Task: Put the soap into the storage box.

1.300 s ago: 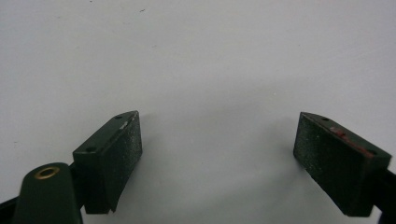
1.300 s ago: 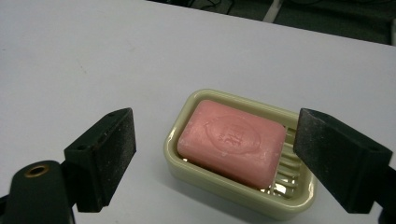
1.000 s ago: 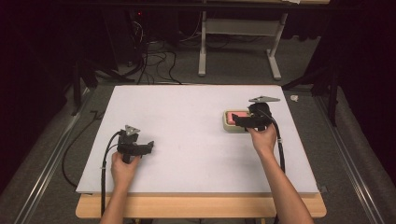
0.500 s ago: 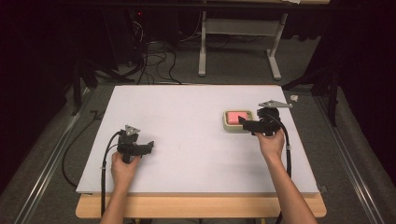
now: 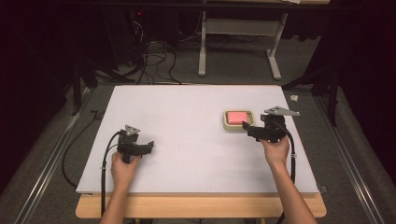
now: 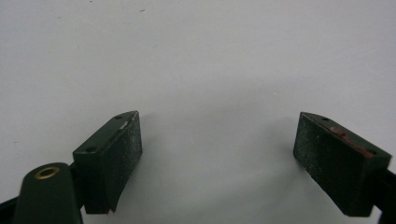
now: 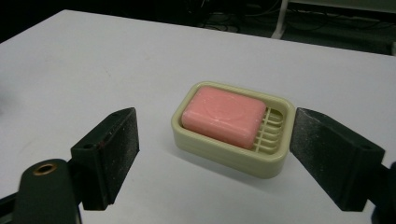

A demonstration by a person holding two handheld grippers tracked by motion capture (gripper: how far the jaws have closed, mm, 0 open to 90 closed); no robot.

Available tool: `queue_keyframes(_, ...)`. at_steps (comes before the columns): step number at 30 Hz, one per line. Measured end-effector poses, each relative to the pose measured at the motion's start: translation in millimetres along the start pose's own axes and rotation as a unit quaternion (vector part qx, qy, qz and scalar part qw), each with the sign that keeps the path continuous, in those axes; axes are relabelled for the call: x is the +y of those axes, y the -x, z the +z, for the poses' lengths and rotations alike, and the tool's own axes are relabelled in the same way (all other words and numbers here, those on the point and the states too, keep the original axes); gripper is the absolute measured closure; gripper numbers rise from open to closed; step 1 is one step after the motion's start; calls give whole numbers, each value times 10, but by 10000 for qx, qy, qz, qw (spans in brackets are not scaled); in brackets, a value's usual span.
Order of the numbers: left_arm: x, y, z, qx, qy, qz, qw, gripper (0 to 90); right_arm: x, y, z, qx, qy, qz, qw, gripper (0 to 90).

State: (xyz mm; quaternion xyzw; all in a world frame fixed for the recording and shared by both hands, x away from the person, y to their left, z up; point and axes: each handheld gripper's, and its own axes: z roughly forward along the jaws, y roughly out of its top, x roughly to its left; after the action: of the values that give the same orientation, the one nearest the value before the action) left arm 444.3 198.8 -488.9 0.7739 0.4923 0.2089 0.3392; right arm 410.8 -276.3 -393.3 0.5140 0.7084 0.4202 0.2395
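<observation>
A pink soap bar (image 7: 223, 115) lies in the cream soap dish (image 7: 275, 161); right gripper (image 7: 215, 154) beside the dish, fingers spread; left gripper (image 6: 217, 154) far off, fingers spread

Bare table (image 5: 187, 121) around soap dish (image 5: 237, 121)

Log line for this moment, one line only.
right hand-held gripper: open, facing soap dish | pink soap bar: in dish | left hand-held gripper: open, over bare table

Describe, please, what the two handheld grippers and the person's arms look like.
Both the left gripper and the right gripper are black, each topped by a grey three-cornered plate and trailing a black cable. Their jaws end in dark, rough rectangular pads. The forearms are bare, with no sleeves in view.
</observation>
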Motion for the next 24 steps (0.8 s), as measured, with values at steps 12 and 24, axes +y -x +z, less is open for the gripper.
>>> queue_keyframes(12, 0, 0, 0, 0, 0, 1, 10000, 158, -147, -42, -79, 158, 64, -15, 9999, 180)
queue_keyframes(24, 0, 1, 0, 1, 1, 1, 10000, 158, -316, -86, -101, 274, -8, 16, 9996, 186)
